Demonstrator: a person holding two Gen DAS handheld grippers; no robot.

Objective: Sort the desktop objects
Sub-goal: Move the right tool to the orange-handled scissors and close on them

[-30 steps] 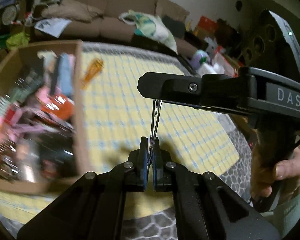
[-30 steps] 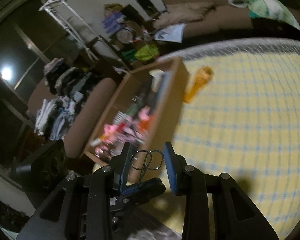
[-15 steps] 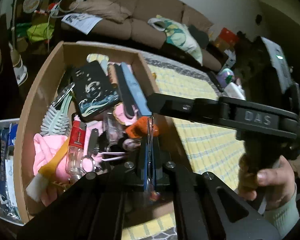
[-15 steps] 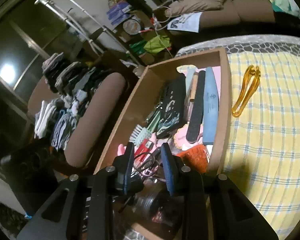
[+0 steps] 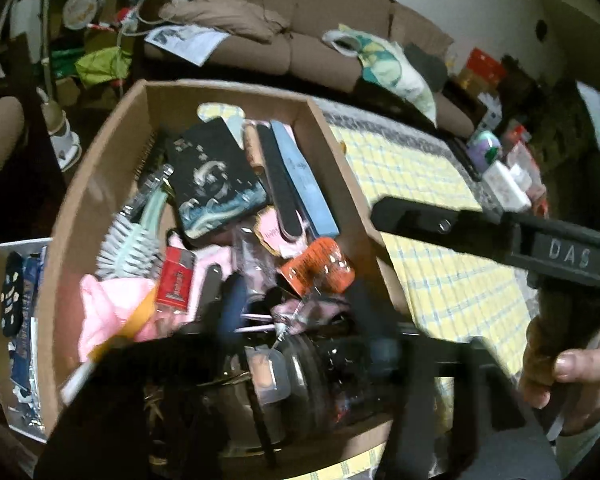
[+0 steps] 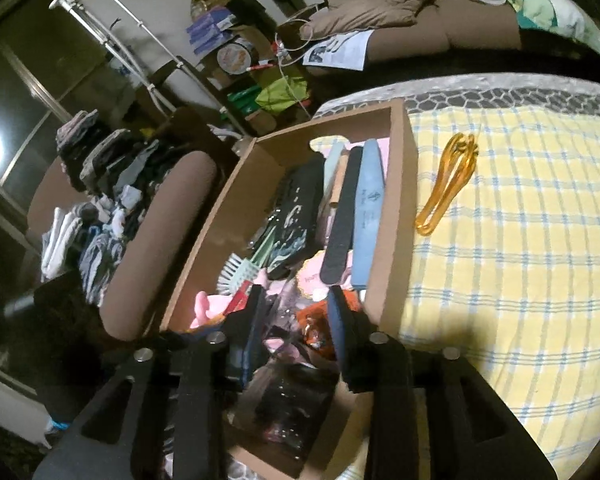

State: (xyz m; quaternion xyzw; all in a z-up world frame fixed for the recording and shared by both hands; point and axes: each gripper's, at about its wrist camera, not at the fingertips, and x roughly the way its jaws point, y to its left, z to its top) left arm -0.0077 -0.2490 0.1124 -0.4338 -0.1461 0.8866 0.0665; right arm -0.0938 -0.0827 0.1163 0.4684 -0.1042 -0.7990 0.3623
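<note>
Both hand-held black two-finger grippers hang over an open brown cardboard box crammed with small items. The left gripper is blurred, its jaws opening with nothing clearly between them. The right gripper is also opening, no item gripped. This looks like a drop-off. One amber plastic hair clip lies on the yellow checked cloth just beside the box, probably next to collect
</note>
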